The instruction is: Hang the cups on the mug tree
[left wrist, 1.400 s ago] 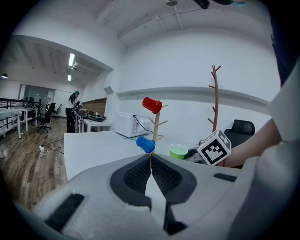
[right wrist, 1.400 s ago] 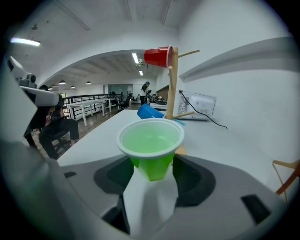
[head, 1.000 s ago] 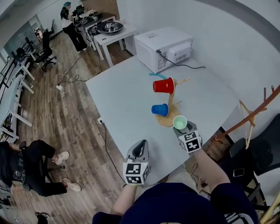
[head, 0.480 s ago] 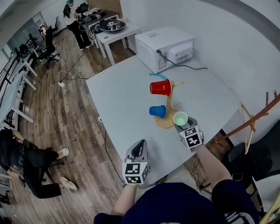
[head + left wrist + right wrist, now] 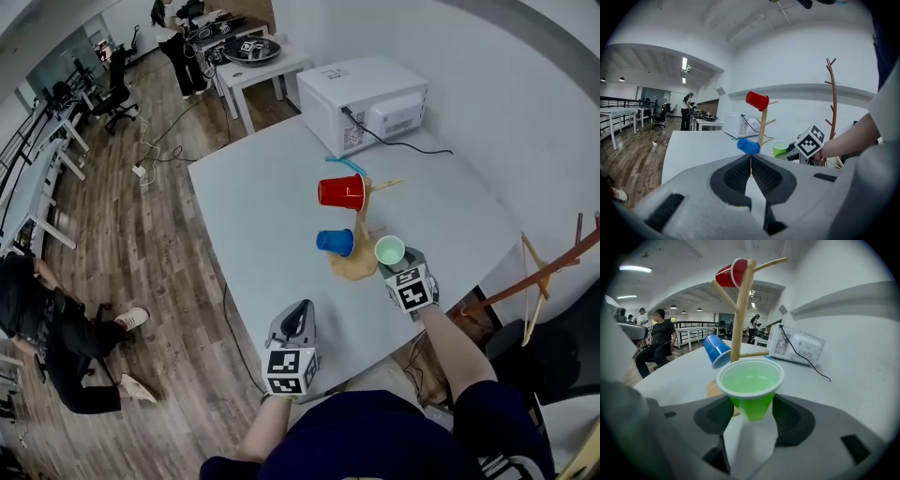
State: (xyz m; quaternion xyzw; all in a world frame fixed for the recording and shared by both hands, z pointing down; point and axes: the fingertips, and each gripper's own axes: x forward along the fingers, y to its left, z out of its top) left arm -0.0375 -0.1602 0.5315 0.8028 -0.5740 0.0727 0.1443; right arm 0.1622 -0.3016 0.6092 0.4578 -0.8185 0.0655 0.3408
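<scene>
A wooden mug tree (image 5: 364,217) stands on the white table (image 5: 262,216). A red cup (image 5: 340,192) hangs on an upper peg and a blue cup (image 5: 335,242) on a lower one. My right gripper (image 5: 394,265) is shut on a green cup (image 5: 389,250), held mouth up just right of the tree's base. In the right gripper view the green cup (image 5: 751,385) sits between the jaws in front of the stem (image 5: 739,315), with the blue cup (image 5: 716,349) to its left. My left gripper (image 5: 302,309) is shut and empty near the table's front edge, its pads (image 5: 740,172) touching.
A white microwave (image 5: 364,98) with a black cable stands at the table's far side, and a teal strip (image 5: 342,162) lies behind the tree. A brown coat stand (image 5: 534,272) rises at the right. A person (image 5: 47,328) sits on the floor at the left.
My right gripper has carried the green cup away from me, from the front of the tree's base up along its right side. The left gripper has barely shifted and stays shut.
</scene>
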